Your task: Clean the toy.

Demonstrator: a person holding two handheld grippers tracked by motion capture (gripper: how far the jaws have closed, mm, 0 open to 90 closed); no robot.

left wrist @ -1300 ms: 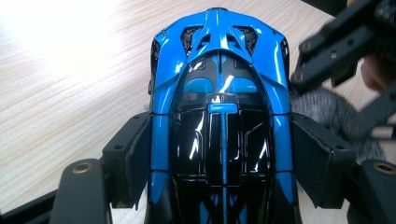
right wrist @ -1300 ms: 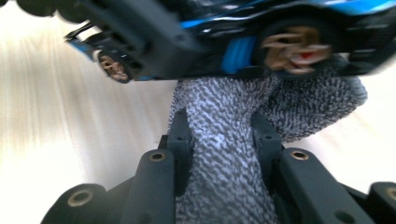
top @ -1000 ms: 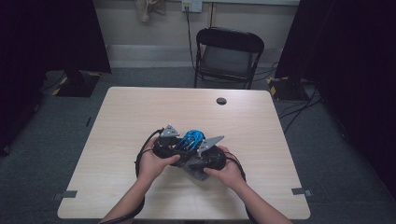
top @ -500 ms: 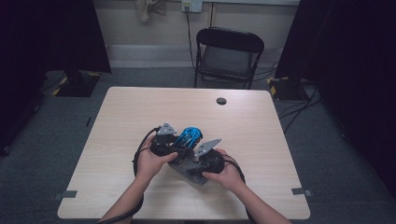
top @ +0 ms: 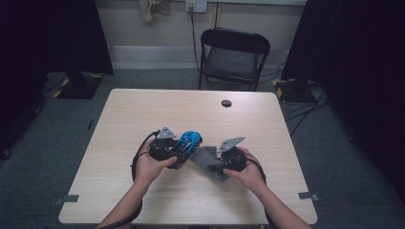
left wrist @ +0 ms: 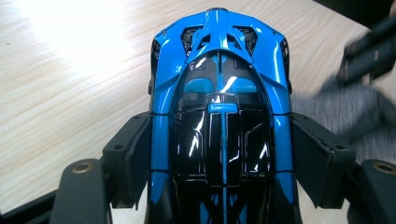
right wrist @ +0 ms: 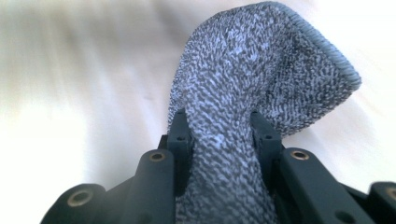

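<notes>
A glossy blue and black toy car (left wrist: 219, 116) sits between the pads of my left gripper (left wrist: 219, 163), which is shut on its sides. In the high view the toy car (top: 187, 141) is held just above the table, left of centre, by the left gripper (top: 177, 147). My right gripper (right wrist: 219, 135) is shut on a bunched grey knitted cloth (right wrist: 261, 79) that fans out past the jaws. From above, the cloth (top: 206, 161) hangs between the two hands, a short way right of the car, with the right gripper (top: 220, 162) on it.
The light wooden table (top: 143, 114) carries a small black round object (top: 226, 103) near its far edge. A black folding chair (top: 234, 55) stands behind the table. Dark curtains flank the scene and cables lie on the floor at right.
My right gripper has pulled the cloth away from the car toward the right, opening a gap between the hands. The left gripper and car have stayed in place.
</notes>
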